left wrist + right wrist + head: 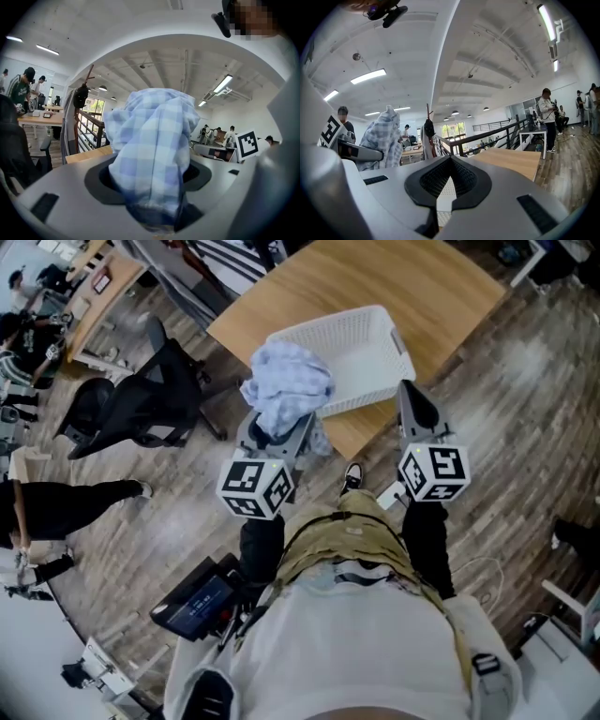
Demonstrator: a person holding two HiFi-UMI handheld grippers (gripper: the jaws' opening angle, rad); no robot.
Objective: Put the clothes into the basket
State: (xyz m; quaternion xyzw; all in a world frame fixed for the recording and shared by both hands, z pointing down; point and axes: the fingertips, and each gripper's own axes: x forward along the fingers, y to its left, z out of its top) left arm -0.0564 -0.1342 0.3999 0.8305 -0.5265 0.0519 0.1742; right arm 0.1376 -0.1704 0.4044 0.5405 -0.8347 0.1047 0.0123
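Item: blue-and-white checked cloth (286, 390), pinched in my left gripper (278, 439), raised at the near corner of the white lattice plastic basket (370, 395). The basket sits at the near corner of the wooden table (394, 277) and looks empty; I judge the drop still pending. Right gripper (412, 401): pressed together, holding nothing.

The room is bright, lit by long ceiling lights (368, 76) and by daylight from far windows (455, 130). Both gripper views bend round like a fish bowl and go dark in the corners. In the left gripper view the checked cloth (152, 154) looks fuzzy down low, close to the camera.
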